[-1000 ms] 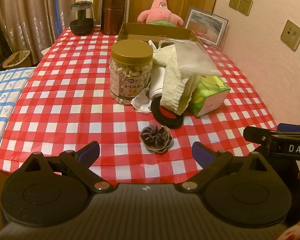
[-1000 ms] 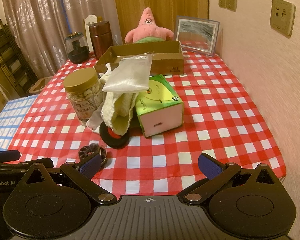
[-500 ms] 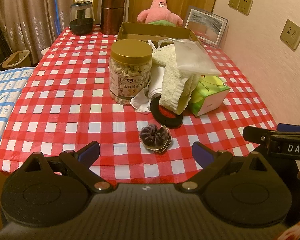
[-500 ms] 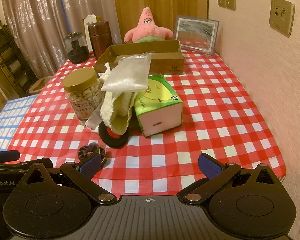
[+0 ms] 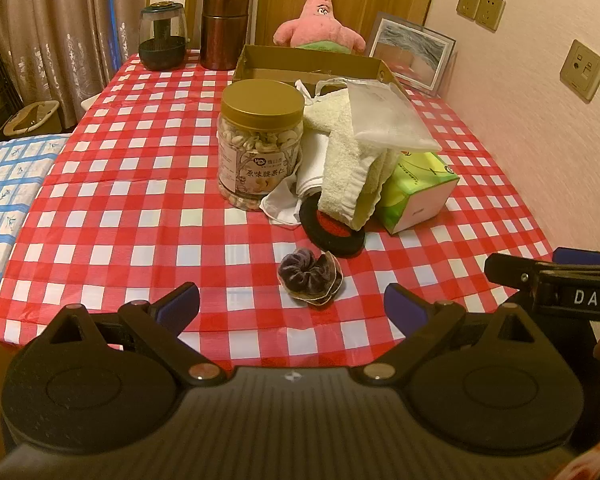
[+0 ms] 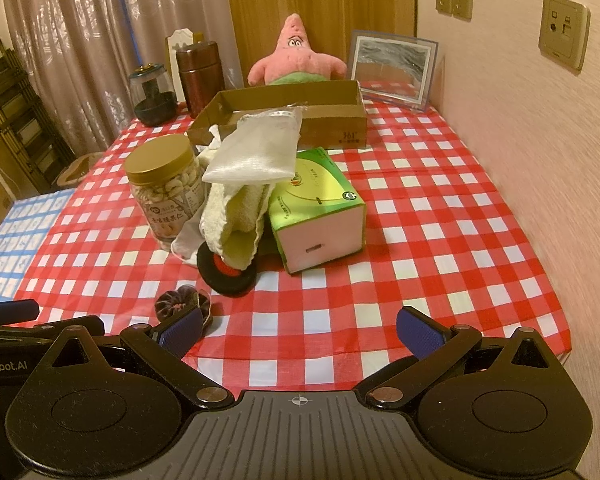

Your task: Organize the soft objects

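Both claws hang over the near edge of the surface [image 5: 140, 184], which is covered with a red-and-white checked cloth. The left claw [image 5: 292, 302] has its blue-padded fingers spread wide and holds nothing; the right claw [image 6: 298, 330] is spread just as wide and is also empty.

Nearest the claws lies a dark purple velvet scrunchie [image 5: 306, 270], gathered into deep folds, with a thin pale gauzy frill at its right side. It lies by itself on the cloth, between the left claw's fingertips as that camera sees it, and just beyond the right claw's left finger in the other view.

Behind it is a heap of soft things. A cream terry towel [image 5: 348, 168] hangs folded over a flat black round pad with a red centre [image 5: 334, 232], its lower end resting on the pad. A translucent white mesh pouch [image 5: 384, 120] lies on top of the towel, and a thin white cloth [image 5: 296, 192] spills out at the towel's left. The heap touches a plastic jar of cashews with a gold lid [image 5: 260, 144] on its left and a green tissue box [image 6: 318, 208] on its right.

Farther back stands a shallow open cardboard box [image 6: 332, 120], with a pink star-shaped plush toy [image 6: 296, 54] sitting upright behind it.
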The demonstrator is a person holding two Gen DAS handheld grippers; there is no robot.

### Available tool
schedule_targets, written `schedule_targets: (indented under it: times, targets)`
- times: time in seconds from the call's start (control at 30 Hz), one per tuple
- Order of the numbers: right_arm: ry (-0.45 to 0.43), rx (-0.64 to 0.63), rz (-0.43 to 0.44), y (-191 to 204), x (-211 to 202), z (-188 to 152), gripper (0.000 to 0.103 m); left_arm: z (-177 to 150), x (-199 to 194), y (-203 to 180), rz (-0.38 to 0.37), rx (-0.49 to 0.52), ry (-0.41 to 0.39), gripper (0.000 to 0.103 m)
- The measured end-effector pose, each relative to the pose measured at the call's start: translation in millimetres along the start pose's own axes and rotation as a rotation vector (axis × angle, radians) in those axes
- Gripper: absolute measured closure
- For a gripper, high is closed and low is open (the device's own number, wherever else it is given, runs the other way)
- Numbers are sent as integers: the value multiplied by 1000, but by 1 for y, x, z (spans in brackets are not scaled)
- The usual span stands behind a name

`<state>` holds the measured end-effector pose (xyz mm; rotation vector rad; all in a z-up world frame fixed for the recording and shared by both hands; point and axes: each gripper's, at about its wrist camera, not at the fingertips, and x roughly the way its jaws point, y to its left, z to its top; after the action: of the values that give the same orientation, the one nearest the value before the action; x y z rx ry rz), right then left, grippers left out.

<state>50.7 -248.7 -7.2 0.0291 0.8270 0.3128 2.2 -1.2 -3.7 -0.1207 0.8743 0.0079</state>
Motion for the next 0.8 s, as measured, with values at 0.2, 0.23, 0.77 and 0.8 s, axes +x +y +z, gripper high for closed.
schedule_targets:
  times: [0.2, 0.23, 0.77, 0.8]
  targets:
    - [1, 0, 0, 0, 1, -1, 0, 1, 1, 0, -4, -5, 7, 6]
    - [1, 0, 0, 0, 0, 0, 0, 1, 1, 0, -5, -6, 8, 6]
    - [7, 14, -4, -8, 14, 1, 0, 3, 26, 7, -11, -23, 55, 6]
    - [5, 19, -6, -9, 17, 2, 0, 3, 29, 8, -12, -22, 59, 6]
